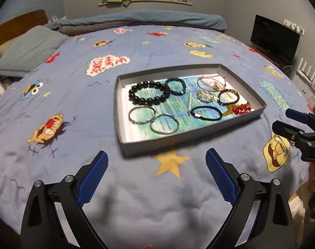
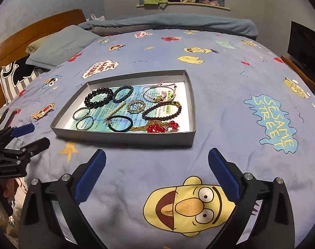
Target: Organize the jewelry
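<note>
A shallow grey tray lies on the bed, lined with a printed paper and holding several pieces of jewelry: a black bead bracelet, a teal bracelet, two silver bangles, a black hair tie, a red bead piece on gold chain. My left gripper is open and empty in front of the tray. My right gripper is open and empty, near the tray's right front corner.
The bed has a blue cartoon-print cover. A grey pillow and wooden headboard lie at the far left. A dark monitor stands at the right. A shelf with cloths is on the back wall.
</note>
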